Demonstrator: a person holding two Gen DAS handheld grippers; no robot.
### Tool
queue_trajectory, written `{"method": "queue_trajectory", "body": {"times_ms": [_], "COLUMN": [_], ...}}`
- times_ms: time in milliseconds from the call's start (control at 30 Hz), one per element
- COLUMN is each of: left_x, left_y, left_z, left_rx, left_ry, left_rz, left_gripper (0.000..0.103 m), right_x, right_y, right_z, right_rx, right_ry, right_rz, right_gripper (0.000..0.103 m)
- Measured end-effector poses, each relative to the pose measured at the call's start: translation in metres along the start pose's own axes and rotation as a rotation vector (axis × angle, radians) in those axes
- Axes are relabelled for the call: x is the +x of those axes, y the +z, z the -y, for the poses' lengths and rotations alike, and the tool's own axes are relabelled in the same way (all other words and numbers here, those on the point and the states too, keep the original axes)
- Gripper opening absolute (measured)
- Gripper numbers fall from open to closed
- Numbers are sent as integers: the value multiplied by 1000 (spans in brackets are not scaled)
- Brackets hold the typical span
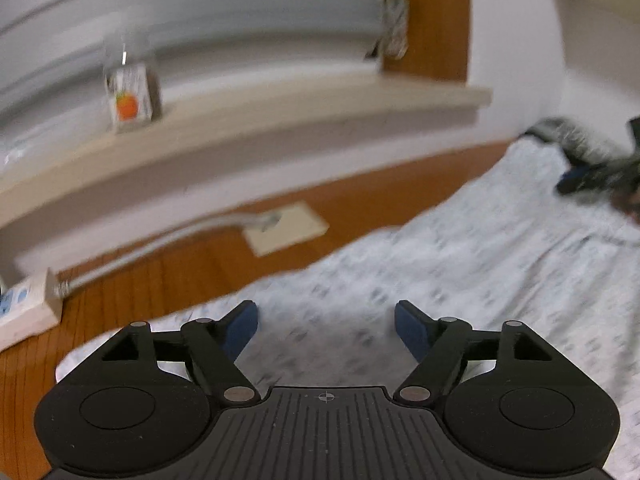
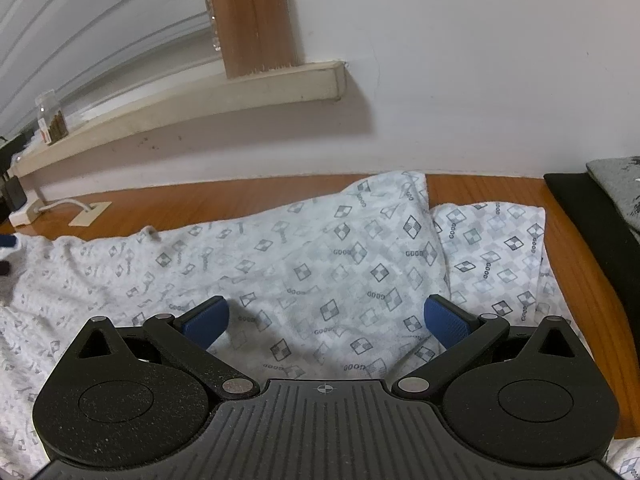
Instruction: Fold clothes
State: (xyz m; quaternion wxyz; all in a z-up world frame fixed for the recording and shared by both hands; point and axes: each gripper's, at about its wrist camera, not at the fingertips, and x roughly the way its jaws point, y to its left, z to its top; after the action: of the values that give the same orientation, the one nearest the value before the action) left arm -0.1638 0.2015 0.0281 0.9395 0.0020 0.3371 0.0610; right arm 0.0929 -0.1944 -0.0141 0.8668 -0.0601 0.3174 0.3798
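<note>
With both the left hand-held gripper (image 1: 326, 326) and the right hand-held gripper (image 2: 326, 322) released and empty, the patterned garment (image 2: 304, 256) is best regrasped at its 12 o'clock edge and folded flat.

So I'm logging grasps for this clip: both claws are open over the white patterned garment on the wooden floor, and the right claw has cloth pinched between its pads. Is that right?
Not quite. The right claw holds nothing: the right wrist view shows its blue pads spread wide, with the white patterned garment lying loose beneath them. The rest stands: the left claw is open too, and the garment lies on the wooden floor.
</note>
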Motion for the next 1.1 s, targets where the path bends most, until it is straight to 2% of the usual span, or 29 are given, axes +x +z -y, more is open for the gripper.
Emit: {"method": "queue_trajectory", "body": {"times_ms": [100, 167, 300, 367, 433, 467, 700, 900, 1100], "left_x": [0, -1, -5, -6, -8, -9, -8, 3, -2], "left_y": [-6, -9, -15, -18, -21, -22, -21, -11, -13], "left_z": [-12, -19, -24, -26, -28, -29, -38, -51, -53], "left_rx": [-40, -58, -54, -51, -50, -52, -62, -76, -85], "left_ry": [2, -4, 9, 13, 16, 21, 37, 59, 59], "left_rz": [-1, -13, -22, -15, -3, 3, 4, 1, 0], "left_gripper": [78, 78, 78, 79, 79, 80, 82, 83, 83], "right_x": [-15, -26, -18, -10, -1, 4, 27, 34, 34], "right_y": [4, 5, 5, 3, 2, 2, -1, -2, -3], "right_z": [-18, -36, -88, -107, -120, -124, -125, -130, -130], "right_rx": [-54, -65, -163, -189, -208, -219, -227, -203, -182], "right_ry": [-18, 66, 113, 132, 164, 163, 111, 48, 40], "right_rz": [72, 144, 128, 113, 84, 69, -19, -21, -16], "right_gripper": [103, 103, 101, 92, 72, 70, 70, 72, 74]}}
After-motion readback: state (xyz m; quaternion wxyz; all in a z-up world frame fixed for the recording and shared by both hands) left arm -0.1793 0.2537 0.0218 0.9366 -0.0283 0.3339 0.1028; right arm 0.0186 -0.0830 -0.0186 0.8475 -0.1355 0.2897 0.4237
